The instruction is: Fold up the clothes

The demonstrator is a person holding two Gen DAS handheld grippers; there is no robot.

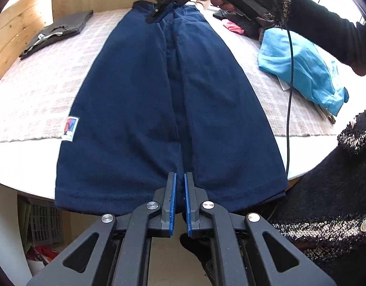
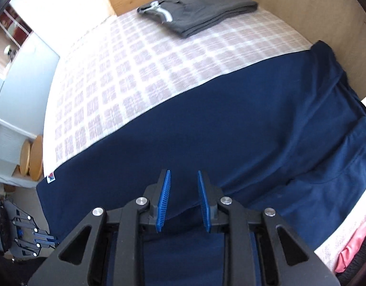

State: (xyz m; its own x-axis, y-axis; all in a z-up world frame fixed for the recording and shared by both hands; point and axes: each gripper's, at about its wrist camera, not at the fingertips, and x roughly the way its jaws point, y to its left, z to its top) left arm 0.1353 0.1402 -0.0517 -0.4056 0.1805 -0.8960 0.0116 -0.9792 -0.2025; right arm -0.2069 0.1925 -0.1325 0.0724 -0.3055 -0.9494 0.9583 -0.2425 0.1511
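Tablecloth of pale checked weave [image 1: 40, 100] covers the round table and carries all the clothing. On it lies the navy blue knit shirt [image 1: 140, 109], spread lengthwise with both long sides turned in so that they meet along a centre seam line; its near hem hangs over the table edge toward you, and its collar end lies at the far side. A folded grey garment [image 2: 197, 7] rests well apart at the far left, and a crumpled light blue garment [image 1: 307, 71] lies to the right.

Judged from this layout, you are partway through folding the shirt: the side folds lie in place and an end-to-end fold remains.

Your left gripper [image 1: 180, 178] sits at the middle of the near hem, its jaws nearly together, apparently pinching the fabric; the contact itself is hidden by the fingers. Your right gripper [image 2: 183, 178] hovers over the collar end with its jaws apart and nothing between them.

The next move likely calls for a grip at each end, with the fabric kept taut so the side folds do not spring open.
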